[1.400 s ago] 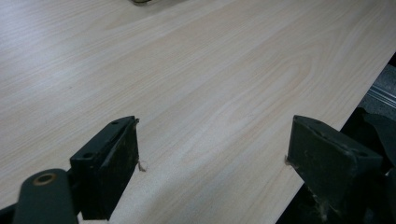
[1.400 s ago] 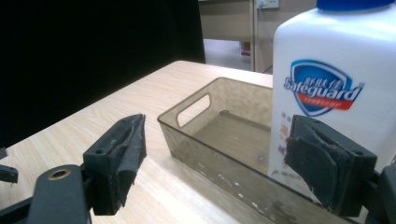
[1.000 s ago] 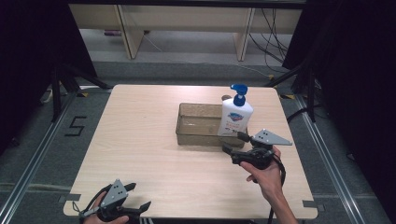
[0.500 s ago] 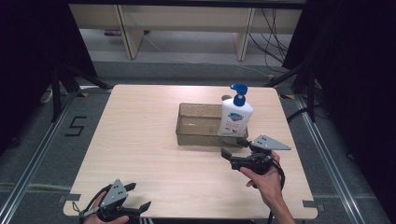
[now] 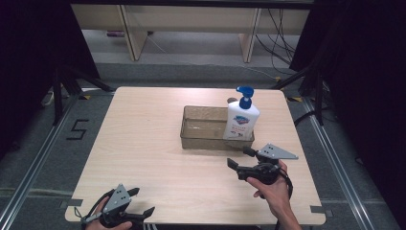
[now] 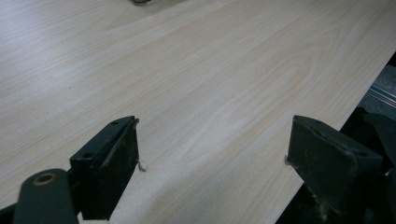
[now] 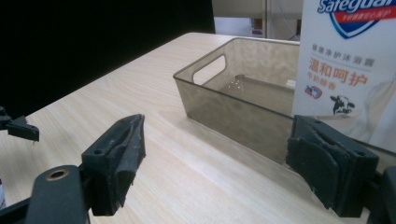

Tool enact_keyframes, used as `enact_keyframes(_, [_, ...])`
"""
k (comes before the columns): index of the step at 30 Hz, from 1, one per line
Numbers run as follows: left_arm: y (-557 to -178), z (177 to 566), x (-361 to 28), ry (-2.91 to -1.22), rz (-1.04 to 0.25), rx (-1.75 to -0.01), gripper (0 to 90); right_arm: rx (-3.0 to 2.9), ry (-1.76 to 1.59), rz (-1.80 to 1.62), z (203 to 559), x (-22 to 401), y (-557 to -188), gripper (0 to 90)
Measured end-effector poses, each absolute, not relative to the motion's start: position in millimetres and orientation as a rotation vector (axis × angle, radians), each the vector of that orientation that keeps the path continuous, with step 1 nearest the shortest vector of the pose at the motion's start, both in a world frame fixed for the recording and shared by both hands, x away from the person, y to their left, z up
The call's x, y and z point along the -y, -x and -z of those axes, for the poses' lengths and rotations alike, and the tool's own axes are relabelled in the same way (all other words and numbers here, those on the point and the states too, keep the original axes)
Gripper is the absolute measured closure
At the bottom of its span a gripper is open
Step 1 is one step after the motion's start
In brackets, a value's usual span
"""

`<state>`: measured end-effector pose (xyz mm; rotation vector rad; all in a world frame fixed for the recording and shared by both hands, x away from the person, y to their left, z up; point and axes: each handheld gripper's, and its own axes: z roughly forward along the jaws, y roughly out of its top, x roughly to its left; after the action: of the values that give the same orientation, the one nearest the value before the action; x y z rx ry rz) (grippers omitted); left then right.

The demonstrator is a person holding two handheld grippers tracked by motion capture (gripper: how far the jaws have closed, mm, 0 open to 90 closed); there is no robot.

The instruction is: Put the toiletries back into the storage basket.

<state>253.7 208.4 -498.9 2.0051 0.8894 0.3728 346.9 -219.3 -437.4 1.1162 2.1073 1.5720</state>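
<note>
Right gripper (image 5: pixel 241 158) wide open, just short of upright bottle (image 5: pixel 242 120) standing at tray's (image 5: pixel 203 139) right end, straight ahead; left gripper (image 5: pixel 141 201) also open, well apart.

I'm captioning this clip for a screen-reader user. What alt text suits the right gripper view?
The right gripper, jaws wide open and holding nothing, faces a translucent brown bin on a light wooden table. A white Safeguard soap bottle stands in the bin's right end.

A white soap bottle (image 5: pixel 241 122) with a blue pump stands upright inside the translucent brown bin's (image 5: pixel 203 131) right end.
</note>
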Motion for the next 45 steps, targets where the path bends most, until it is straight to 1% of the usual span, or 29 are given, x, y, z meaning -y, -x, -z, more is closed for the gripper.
enact_keyframes(1, [-253.7, 499.0, -208.3, -2.003, -0.372, -0.89, 15.9, -2.102, -1.073, -1.589, 439.2, 219.6, -348.0, 19.7])
enact_keyframes(4, [-253.5, 499.1, -208.1, -2.002, -0.372, -0.891, 15.9, -2.118, -1.138, -1.578, 440.6, 220.3, -342.5, 19.7])
enact_keyframes(7, [-253.7, 499.2, -208.1, -2.002, -0.371, -0.891, 16.0, -2.112, -1.095, -1.579, 445.2, 222.0, -342.2, 19.5])
enact_keyframes(21, [-254.7, 499.1, -209.5, -2.021, -0.376, -0.876, 16.0, -2.159, -1.136, -1.58, 459.3, 223.1, -324.2, 18.8])
enact_keyframes(24, [-254.3, 499.7, -208.3, -2.002, -0.372, -0.885, 16.0, -2.179, -1.095, -1.563, 462.6, 223.8, -321.8, 18.6])
enact_keyframes(28, [-254.4, 499.6, -208.5, -2.009, -0.375, -0.884, 16.0, -2.198, -1.124, -1.548, 464.0, 223.2, -314.3, 18.6])
enact_keyframes(29, [-254.4, 499.6, -208.5, -2.009, -0.375, -0.884, 16.0, -2.183, -1.083, -1.536, 465.2, 224.4, -315.1, 18.6])
enact_keyframes(30, [-254.4, 499.6, -208.5, -2.009, -0.375, -0.884, 16.0, -2.195, -1.125, -1.529, 464.7, 224.3, -311.8, 18.6])
enact_keyframes(35, [-254.3, 499.8, -208.1, -2.005, -0.373, -0.885, 16.0, -2.194, -1.084, -1.545, 467.9, 226.5, -308.6, 18.5])
enact_keyframes(45, [-254.3, 499.8, -208.1, -2.007, -0.373, -0.884, 16.0, -2.256, -1.11, -1.496, 476.8, 224.1, -298.5, 18.2])
